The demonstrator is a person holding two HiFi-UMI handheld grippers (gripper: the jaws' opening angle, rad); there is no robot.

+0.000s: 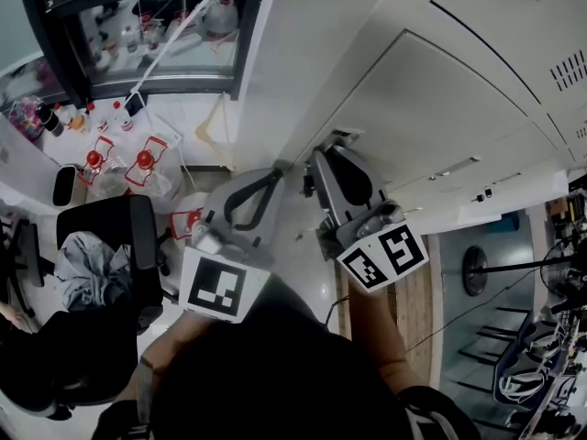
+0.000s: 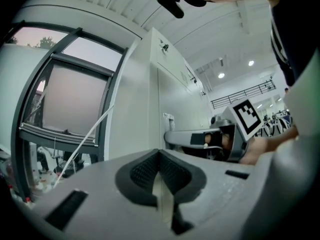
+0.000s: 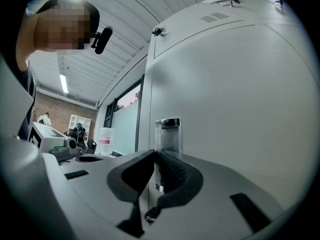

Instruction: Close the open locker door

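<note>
Head view: a row of white lockers (image 1: 477, 108) is seen from above at the right, with a dark-framed window (image 1: 156, 26) at upper left and a black chair (image 1: 101, 236) at lower left. Two claws are held out from the bottom of the frame. The left claw (image 1: 278, 169) is held in open air, apart from the lockers. The right claw (image 1: 333, 145) is set against the near edge of the locker door (image 1: 413, 90). The door lies about level with the fronts beside it; whether it is fully closed cannot be told.

Left gripper view: the left claw's pads (image 2: 145, 171) are clenched together at their tips, and nothing is held between them. Beyond them, the window is seen at the left and the white door at the centre. The right claw is seen at the right, reaching in to the door, with its marker cube (image 2: 247, 115) behind it.

Right gripper view: the door fills the right half of the frame. A clear upright handle (image 3: 167, 134) is mounted at its left edge. The right claw is clenched on the lower part of this handle, which is caught between the pads.
</note>
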